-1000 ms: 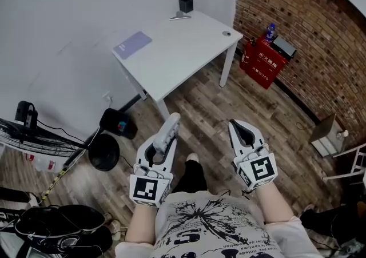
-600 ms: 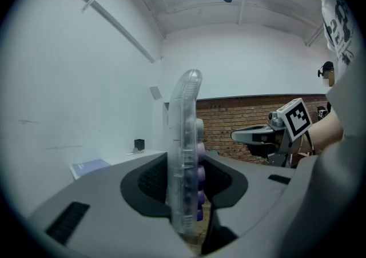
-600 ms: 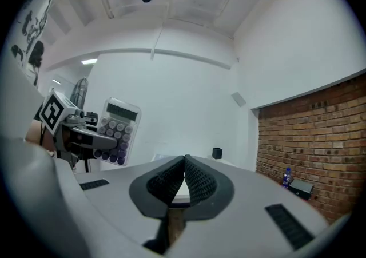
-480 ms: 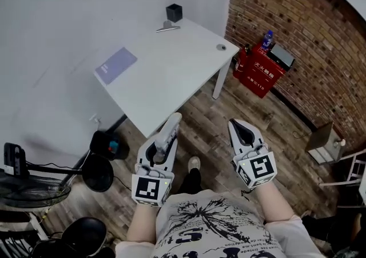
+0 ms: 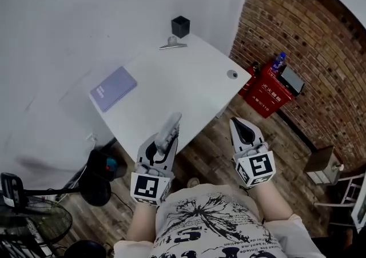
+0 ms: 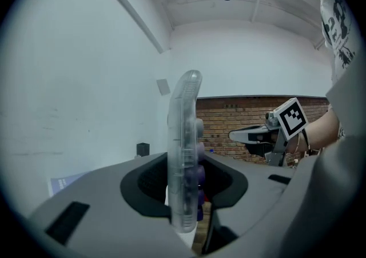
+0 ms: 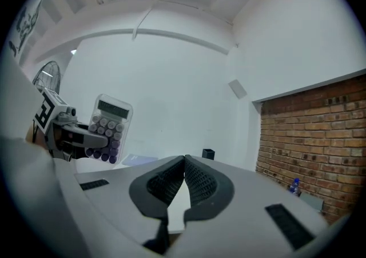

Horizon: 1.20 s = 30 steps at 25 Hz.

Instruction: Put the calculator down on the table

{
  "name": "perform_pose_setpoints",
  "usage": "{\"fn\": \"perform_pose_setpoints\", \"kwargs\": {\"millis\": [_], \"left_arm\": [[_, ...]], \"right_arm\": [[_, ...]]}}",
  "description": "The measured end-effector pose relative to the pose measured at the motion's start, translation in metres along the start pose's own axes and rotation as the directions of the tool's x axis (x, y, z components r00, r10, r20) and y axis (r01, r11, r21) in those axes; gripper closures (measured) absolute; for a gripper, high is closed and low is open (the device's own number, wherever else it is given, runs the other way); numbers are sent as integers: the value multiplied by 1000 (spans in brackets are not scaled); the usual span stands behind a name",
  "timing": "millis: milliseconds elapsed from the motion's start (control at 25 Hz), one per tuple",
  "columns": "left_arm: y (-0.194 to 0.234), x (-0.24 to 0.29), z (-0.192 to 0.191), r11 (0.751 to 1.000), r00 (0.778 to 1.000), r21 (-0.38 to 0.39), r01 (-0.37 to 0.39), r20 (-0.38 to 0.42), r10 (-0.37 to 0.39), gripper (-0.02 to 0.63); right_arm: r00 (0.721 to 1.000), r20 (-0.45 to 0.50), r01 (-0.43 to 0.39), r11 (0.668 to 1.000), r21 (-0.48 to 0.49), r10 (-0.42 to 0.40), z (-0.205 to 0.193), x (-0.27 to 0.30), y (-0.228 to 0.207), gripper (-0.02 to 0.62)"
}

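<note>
A clear plastic calculator [image 5: 167,131] with purple keys stands on edge between the jaws of my left gripper [image 5: 164,141], which is shut on its lower half. In the left gripper view the calculator [image 6: 184,154] rises upright out of the left gripper [image 6: 186,194], keys facing right. The white table [image 5: 171,94] lies ahead, and its near edge is just under the calculator's tip. My right gripper [image 5: 244,128] is level beside it over the wooden floor, shut with nothing in it [image 7: 184,164]. From the right gripper view the calculator [image 7: 110,128] shows its face at left.
On the table lie a purple notebook [image 5: 113,88], a black cube-shaped holder [image 5: 180,26], a metal clip [image 5: 172,43] and a small round object [image 5: 231,74]. A red box [image 5: 267,92] with a bottle [image 5: 278,62] stands by the brick wall. A fan and dark gear sit lower left.
The person has walked toward the table with both grippers. The table has come closer in the head view and its near edge now lies under the left gripper's tip. Both grips are unchanged.
</note>
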State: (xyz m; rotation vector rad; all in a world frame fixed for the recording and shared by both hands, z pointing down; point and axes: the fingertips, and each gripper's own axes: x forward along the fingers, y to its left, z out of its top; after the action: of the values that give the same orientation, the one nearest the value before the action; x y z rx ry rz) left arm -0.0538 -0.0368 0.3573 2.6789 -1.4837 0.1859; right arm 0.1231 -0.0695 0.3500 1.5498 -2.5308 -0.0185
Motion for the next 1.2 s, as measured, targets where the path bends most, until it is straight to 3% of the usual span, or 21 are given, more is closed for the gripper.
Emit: {"fn": "perform_pose_setpoints", "kwargs": {"millis": [320,600,920,1200], "left_arm": [[47,48,-8,995,995,-31,-91,-38,90,465],[73,95,-13,980,977,-33,-197,-84,193,465],[128,157,-35,923,930,-141,-359,-134,341,463],[150,197,-73,846,866,-198,-496,-190,463,463]], "right_arm": [[997,-4,-73,997,7,73,-7,87,-22,580],[972,13,-236,971,27,235,-4,178,-47,580],[891,-9,-454,889,-56,454,-3,295,-51,580],[800,-62,-600,798,-64,596,-32,355,-51,580]]}}
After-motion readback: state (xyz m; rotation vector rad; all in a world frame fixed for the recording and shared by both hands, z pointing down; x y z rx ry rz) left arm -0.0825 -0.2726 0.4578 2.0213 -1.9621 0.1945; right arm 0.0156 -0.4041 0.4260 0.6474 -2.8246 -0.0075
